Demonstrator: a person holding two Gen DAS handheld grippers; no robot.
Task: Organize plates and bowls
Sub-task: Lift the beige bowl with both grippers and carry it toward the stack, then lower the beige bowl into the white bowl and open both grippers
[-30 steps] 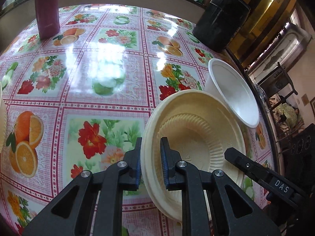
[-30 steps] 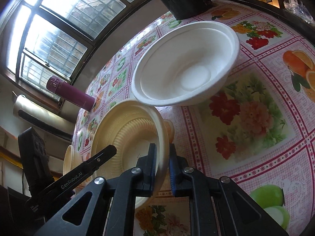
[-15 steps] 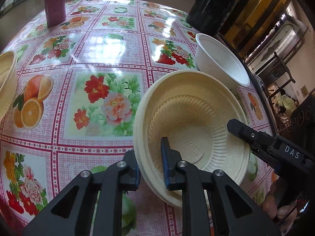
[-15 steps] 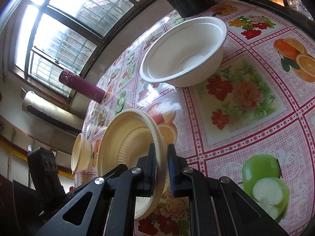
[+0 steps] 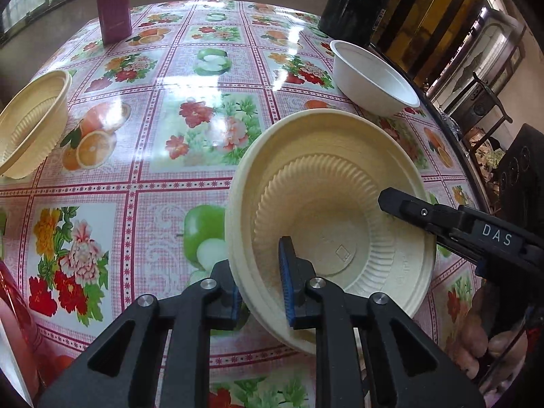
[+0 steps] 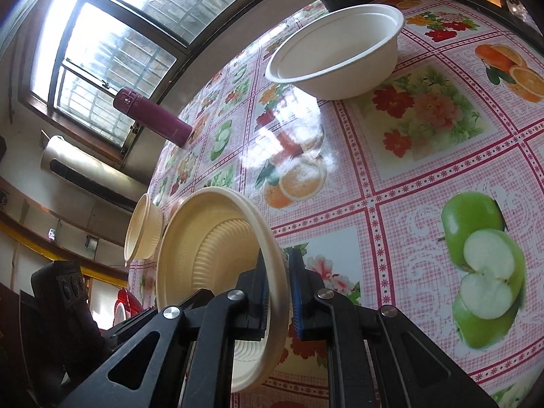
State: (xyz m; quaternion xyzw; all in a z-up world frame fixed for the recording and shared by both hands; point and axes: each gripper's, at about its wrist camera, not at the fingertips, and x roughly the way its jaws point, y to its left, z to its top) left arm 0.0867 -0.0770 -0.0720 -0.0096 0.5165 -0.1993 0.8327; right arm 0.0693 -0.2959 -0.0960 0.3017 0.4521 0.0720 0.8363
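A cream ribbed plate-and-bowl stack (image 5: 326, 204) is held above the table by both grippers. My left gripper (image 5: 260, 280) is shut on its near rim. My right gripper (image 6: 277, 285) is shut on the opposite rim of the cream stack (image 6: 204, 248); its finger (image 5: 442, 217) shows at the right in the left wrist view. A white bowl (image 5: 372, 78) stands upright at the far right, and it also shows in the right wrist view (image 6: 340, 54). A cream ribbed bowl (image 5: 32, 122) sits at the left edge, seen small in the right wrist view (image 6: 142, 231).
A fruit-and-flower tablecloth (image 5: 190, 142) covers the table. A maroon bottle (image 5: 114, 3) stands at the back left, also seen in the right wrist view (image 6: 153, 119). A black container (image 5: 357, 0) stands at the back right. A red object (image 5: 17, 306) lies at the near left corner.
Both grippers have pulled back and left with the cream stack. The white bowl is now farther off, and the cream ribbed bowl at the left has come into fuller view.
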